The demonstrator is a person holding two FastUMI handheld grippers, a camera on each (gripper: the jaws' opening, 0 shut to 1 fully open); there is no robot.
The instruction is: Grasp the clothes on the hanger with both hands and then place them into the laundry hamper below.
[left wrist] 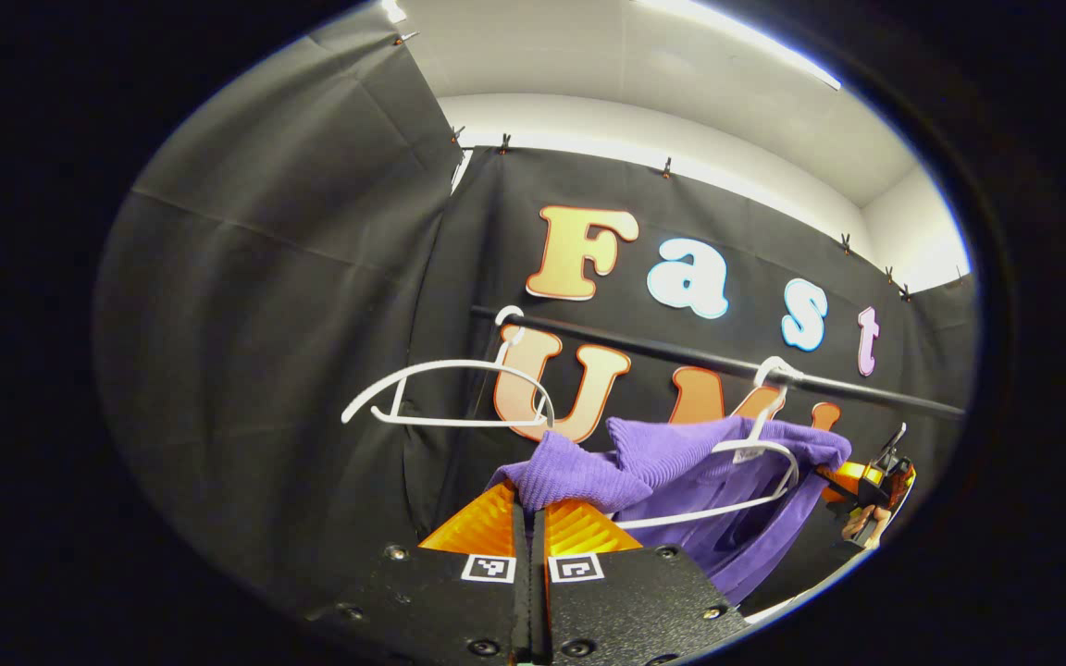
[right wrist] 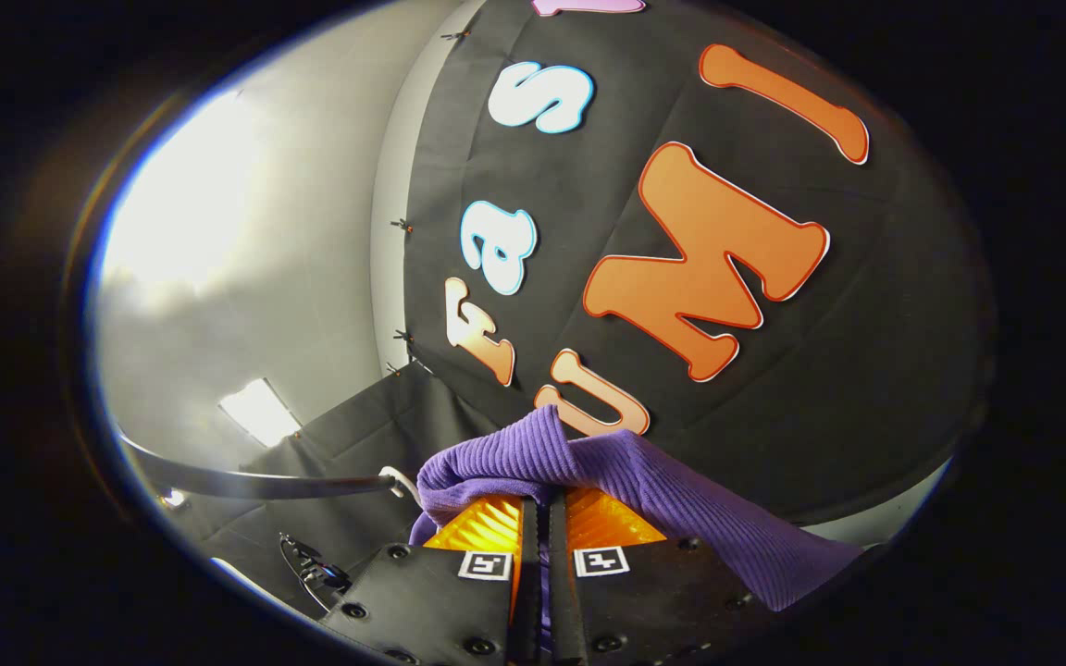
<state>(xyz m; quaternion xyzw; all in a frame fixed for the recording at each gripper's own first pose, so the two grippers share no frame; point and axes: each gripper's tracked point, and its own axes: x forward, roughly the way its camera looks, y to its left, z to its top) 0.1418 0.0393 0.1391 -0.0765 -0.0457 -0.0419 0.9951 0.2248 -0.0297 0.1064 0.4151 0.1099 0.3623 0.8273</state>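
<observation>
The purple ribbed knit garment [left wrist: 681,462] hangs draped over a white plastic hanger [left wrist: 755,462], which hooks on the black horizontal rail [left wrist: 681,356] running along the booth's black cloth wall [left wrist: 265,324]. The garment is up at rail height, stretched roughly along the rail between the two tools. A second white plastic hanger [left wrist: 450,393], bare, hangs on the same rail, beside the garment at its left-gripper end.

In the left gripper view, the left gripper [left wrist: 530,518] is closed, its fingers pinching a fold at one end of the garment; the cloth rises directly ahead of the tips. Farther off, at the garment's opposite end, the right gripper [left wrist: 866,486] and the hand [left wrist: 861,525] holding it are visible.

In the right gripper view, the right gripper [right wrist: 542,513] is likewise closed on a bunched fold of the garment [right wrist: 607,472], with cloth trailing over one finger and down one side of the tool. The rail [right wrist: 255,481] shows low beside it.

Judgement: both grasps appear set, one at each end. The laundry hamper is out of frame. The coming move depends on lifting the garment clear of its hanger, with both ends travelling together, before lowering. Snagging on the hanger is the risk.
</observation>
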